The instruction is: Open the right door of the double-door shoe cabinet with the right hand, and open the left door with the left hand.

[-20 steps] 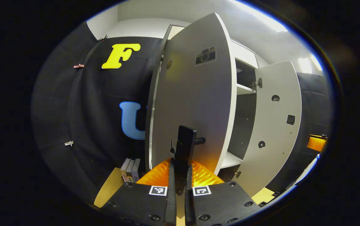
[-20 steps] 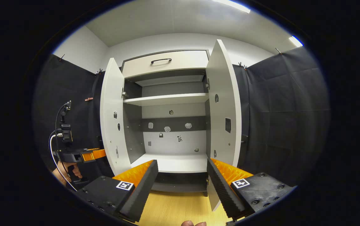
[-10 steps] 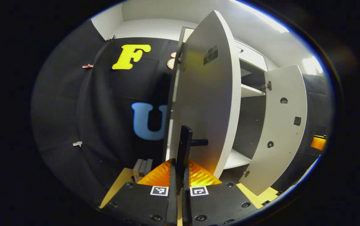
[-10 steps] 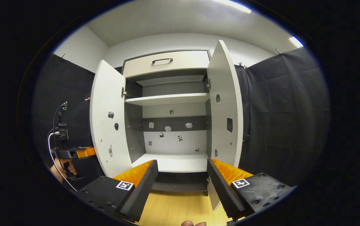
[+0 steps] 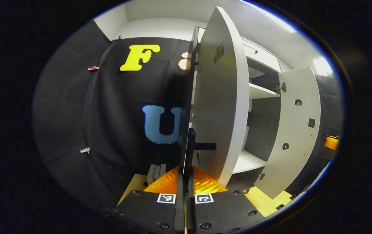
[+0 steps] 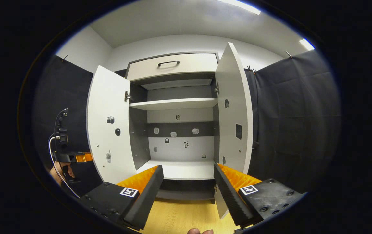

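Left gripper (image 5: 186,182) is clamped on the left door (image 5: 220,104) handle (image 5: 191,146), door swung wide; right gripper (image 6: 188,185) hangs spread and empty before the open right door (image 6: 234,107).

White door panels (image 6: 108,107), a white shelf (image 6: 173,104) and a dark grey interior back band (image 6: 179,128) are shown on the shoe cabinet (image 6: 173,65). A black handle (image 5: 191,143) is seen on the left door (image 5: 221,107). The floor (image 6: 179,217) is light wood-grained yellow.
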The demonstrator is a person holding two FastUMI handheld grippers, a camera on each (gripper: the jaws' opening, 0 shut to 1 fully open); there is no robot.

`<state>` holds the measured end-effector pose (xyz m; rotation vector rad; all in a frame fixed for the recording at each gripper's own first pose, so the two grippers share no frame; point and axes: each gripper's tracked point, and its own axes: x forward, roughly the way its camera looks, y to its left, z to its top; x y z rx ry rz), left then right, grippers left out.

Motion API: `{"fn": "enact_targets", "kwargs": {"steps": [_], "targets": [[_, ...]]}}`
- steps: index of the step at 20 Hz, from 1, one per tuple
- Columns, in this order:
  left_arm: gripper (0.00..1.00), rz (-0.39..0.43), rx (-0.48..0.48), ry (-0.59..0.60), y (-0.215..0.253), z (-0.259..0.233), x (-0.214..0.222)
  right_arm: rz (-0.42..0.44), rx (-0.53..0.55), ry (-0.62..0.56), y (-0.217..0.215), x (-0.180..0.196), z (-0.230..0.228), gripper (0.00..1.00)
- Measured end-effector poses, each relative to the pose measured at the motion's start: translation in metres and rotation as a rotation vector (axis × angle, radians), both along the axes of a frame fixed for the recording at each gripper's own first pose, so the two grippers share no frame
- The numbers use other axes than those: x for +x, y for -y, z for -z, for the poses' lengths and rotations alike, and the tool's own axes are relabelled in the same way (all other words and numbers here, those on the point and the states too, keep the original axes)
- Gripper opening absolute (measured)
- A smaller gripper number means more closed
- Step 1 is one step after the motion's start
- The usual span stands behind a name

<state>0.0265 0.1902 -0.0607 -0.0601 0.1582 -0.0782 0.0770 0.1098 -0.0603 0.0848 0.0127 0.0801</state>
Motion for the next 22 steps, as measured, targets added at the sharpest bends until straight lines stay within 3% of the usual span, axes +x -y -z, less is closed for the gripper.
{"fn": "enact_targets", "kwargs": {"steps": [8,10,11,16,21,22], "targets": [[0.05,-0.055,0.0,0.031,-0.003,-0.012,-0.011,0.029,-0.004,0.007,0.018,0.007,-0.005,0.98],[0.0,-0.082,0.017,0.049,-0.003,-0.016,-0.014,0.027,-0.001,0.014,0.019,0.01,-0.007,0.98],[0.13,-0.091,0.023,0.053,-0.004,-0.02,-0.025,0.023,-0.001,0.016,0.02,0.01,-0.008,0.98],[0.23,-0.116,0.02,0.083,0.018,-0.038,-0.06,0.005,-0.003,0.019,0.017,0.014,-0.009,0.98],[0.77,-0.094,0.02,0.119,0.05,-0.055,-0.072,-0.002,-0.003,0.022,0.015,0.012,-0.012,0.98],[0.81,-0.082,0.023,0.128,0.057,-0.059,-0.074,-0.002,-0.005,0.025,0.013,0.013,-0.012,0.98]]}}
